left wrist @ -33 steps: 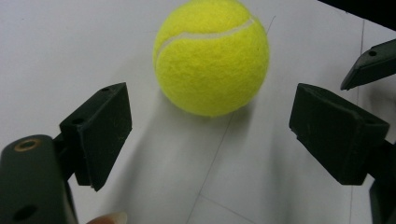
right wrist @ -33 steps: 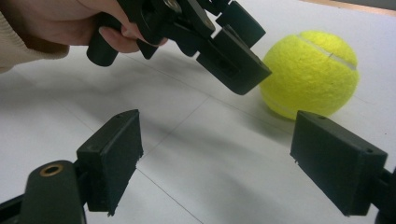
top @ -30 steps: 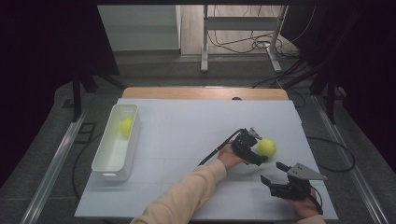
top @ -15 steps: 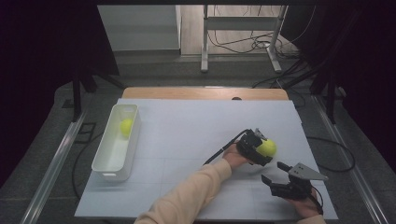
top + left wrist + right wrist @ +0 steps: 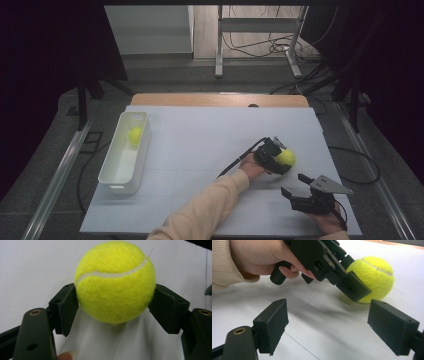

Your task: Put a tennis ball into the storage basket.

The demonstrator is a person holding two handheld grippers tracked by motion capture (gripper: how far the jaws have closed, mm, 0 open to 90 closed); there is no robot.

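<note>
A yellow tennis ball (image 5: pixel 286 157) lies on the white table sheet at the right. My left gripper (image 5: pixel 280 159) reaches it from the left; its jaws have just been closing, and both pads (image 5: pixel 65 305) now press on the ball (image 5: pixel 115 281). In the right gripper view the same ball (image 5: pixel 375 277) rests on the sheet, with the left gripper (image 5: pixel 353 287) clamped across it. My right gripper (image 5: pixel 295 186) sits nearer the front edge, open and holding nothing, and it points at the ball (image 5: pixel 327 315). A second tennis ball (image 5: pixel 135 136) lies in the white bin (image 5: pixel 111 176).
The white bin stands along the left side of the sheet. The left gripper's black cable (image 5: pixel 239 157) trails across the middle. A wooden strip (image 5: pixel 220 100) borders the far edge, and metal rails run down both sides of the table.
The left gripper has edged right onto the tennis ball, and its jaws have closed on it. The right gripper has kept still.
</note>
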